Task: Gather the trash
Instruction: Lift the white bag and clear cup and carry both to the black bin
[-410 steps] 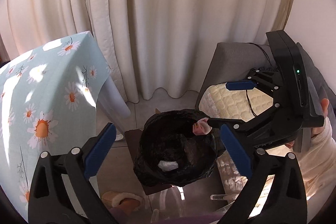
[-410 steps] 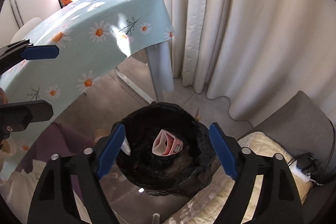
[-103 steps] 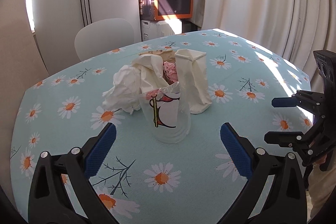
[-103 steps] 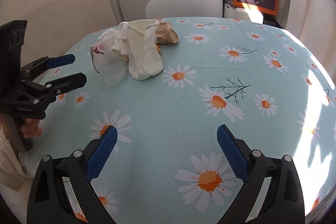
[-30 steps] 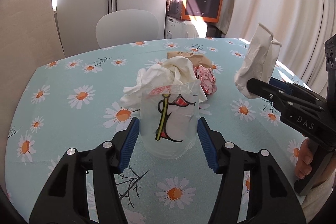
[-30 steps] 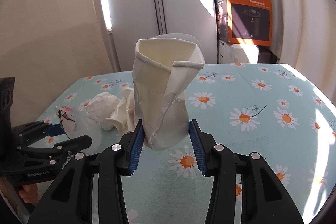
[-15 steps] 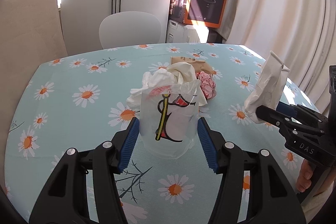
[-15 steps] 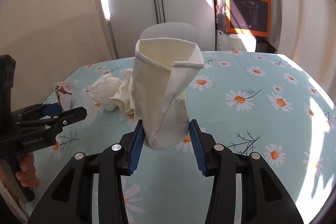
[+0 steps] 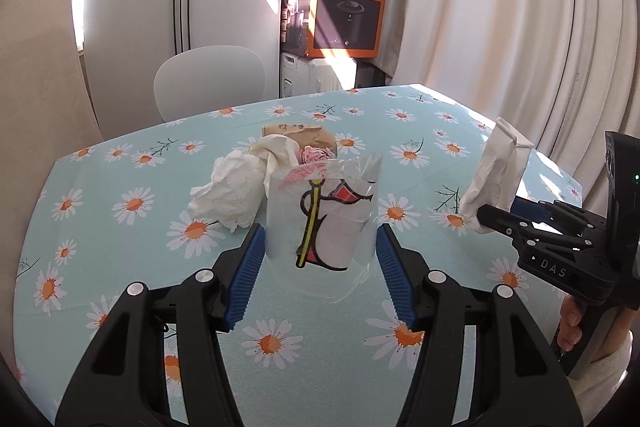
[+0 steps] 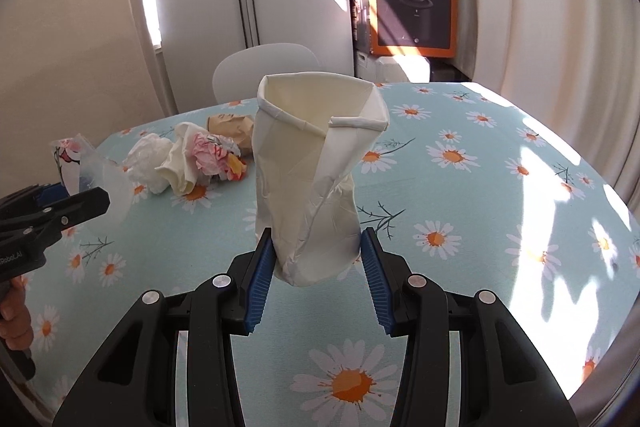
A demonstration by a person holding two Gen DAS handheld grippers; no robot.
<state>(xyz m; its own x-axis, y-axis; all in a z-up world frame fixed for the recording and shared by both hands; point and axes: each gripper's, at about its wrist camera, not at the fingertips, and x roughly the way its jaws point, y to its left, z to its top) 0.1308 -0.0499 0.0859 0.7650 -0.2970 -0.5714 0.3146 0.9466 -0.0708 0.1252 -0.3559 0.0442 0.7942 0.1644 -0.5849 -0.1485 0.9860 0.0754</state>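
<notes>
Gripping a clear printed cup (image 9: 322, 223) in our left gripper (image 9: 320, 275), we are clamping an empty crumpled paper cup (image 10: 316, 179) in our right gripper (image 10: 318, 277), both beside the crumpled trash pile (image 10: 188, 157).

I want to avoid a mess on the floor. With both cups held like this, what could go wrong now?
1. The right gripper pinches only the base of the crushed paper cup, so the cup may tip or slip out.
2. The clear plastic cup in the left gripper looks thin, so it may buckle and pop free.
</notes>
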